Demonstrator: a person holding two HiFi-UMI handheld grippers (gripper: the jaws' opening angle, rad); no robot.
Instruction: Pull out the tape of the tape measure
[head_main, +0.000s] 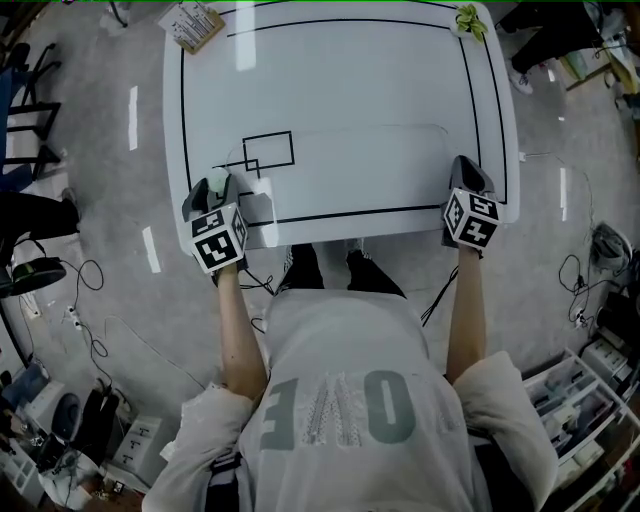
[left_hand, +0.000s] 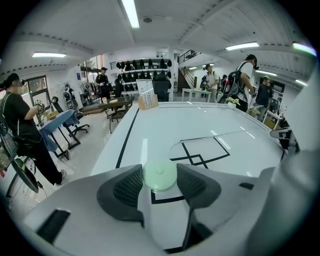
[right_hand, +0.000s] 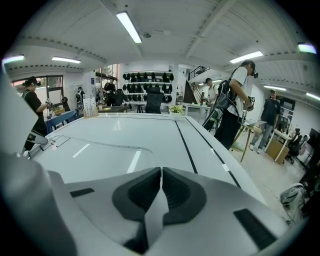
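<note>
— Where's the tape measure (left_hand: 160, 175)?
— At the desk's (head_main: 350, 60) front edge, near the left corner. It's a pale green disc, clamped between the pads of the left gripper (head_main: 217, 188).
— And the right gripper (right_hand: 161, 172)?
— At the front right corner, jaws pressed together. The thin tape (right_hand: 114, 145) curves across the desk to its tips. It seems to pinch the tape's end, though that is hard to see.
</note>
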